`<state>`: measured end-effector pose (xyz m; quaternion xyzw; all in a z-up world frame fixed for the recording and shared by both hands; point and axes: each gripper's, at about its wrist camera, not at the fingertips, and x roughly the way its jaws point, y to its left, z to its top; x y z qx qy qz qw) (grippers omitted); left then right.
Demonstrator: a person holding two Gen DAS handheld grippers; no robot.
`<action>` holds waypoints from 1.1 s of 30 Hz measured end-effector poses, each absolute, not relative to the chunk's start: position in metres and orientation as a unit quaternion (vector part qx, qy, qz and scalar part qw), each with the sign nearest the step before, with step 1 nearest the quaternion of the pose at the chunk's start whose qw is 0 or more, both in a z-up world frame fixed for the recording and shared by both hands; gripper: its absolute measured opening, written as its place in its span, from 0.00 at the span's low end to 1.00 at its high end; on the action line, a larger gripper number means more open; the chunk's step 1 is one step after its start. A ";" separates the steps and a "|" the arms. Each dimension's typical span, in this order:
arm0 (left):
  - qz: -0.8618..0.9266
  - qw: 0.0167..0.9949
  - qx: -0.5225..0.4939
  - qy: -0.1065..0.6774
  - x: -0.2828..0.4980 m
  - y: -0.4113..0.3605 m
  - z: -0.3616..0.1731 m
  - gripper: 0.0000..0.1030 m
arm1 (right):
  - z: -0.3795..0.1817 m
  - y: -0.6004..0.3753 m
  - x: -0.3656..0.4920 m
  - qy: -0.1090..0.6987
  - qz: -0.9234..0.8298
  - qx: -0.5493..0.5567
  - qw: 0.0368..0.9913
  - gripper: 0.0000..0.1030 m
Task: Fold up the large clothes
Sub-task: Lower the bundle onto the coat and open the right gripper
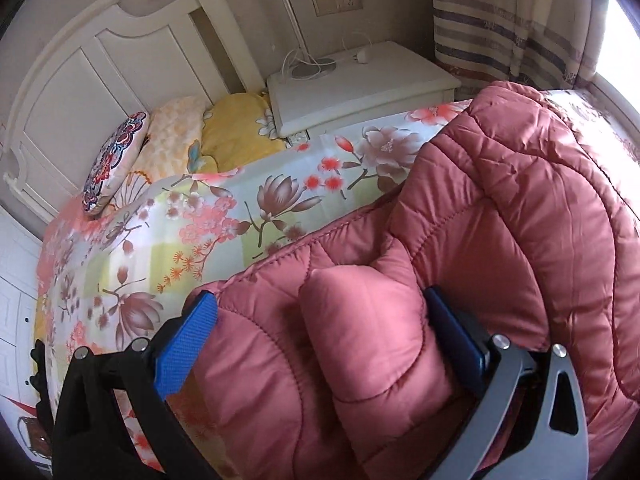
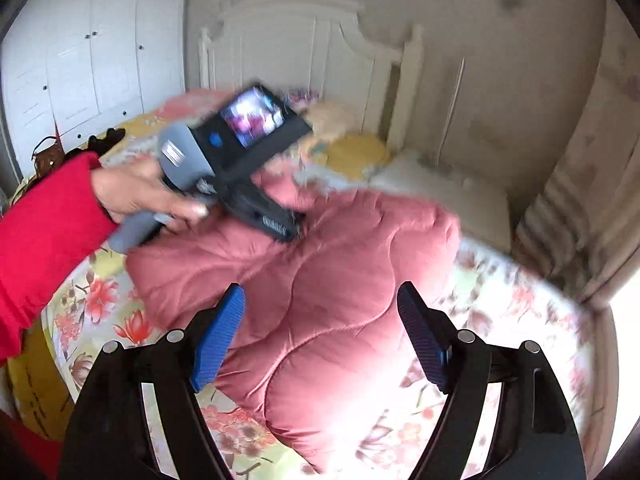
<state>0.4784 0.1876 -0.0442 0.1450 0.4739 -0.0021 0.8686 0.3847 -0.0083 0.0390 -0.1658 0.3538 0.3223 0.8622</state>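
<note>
Left gripper (image 1: 320,332) spread wide, bracketing a bunched fold of pink quilted coat (image 1: 500,220) between blue fingers (image 1: 186,344); lying beyond fingertips, floral bedspread (image 1: 240,208).

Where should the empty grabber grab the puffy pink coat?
Probably the near rounded end of the puffy pink quilted coat, coming straight down from above. That end bulges up between the right gripper and its open jaws, free of the left gripper, which already straddles another fold.

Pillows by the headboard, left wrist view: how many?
3, though more may be hidden. The patterned round cushion leans on the headboard, the pale orange pillow lies beside it, and the yellow pillow sits next to the nightstand.
</note>
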 end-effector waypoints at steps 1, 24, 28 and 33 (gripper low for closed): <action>-0.003 0.869 0.142 0.474 0.478 0.189 -0.044 0.98 | 0.033 0.001 0.386 0.357 0.323 -0.175 0.859 0.73; 0.087 0.885 0.151 0.432 0.415 0.195 -0.036 0.98 | -0.013 0.040 0.363 0.333 0.359 -0.164 0.856 0.73; 0.074 0.887 0.154 0.429 0.414 0.201 -0.037 0.98 | 0.020 -0.003 0.353 0.313 0.309 -0.170 0.882 0.77; 0.041 0.895 0.133 0.425 0.416 0.213 -0.040 0.98 | 0.012 -0.009 0.348 0.297 0.249 -0.196 0.901 0.78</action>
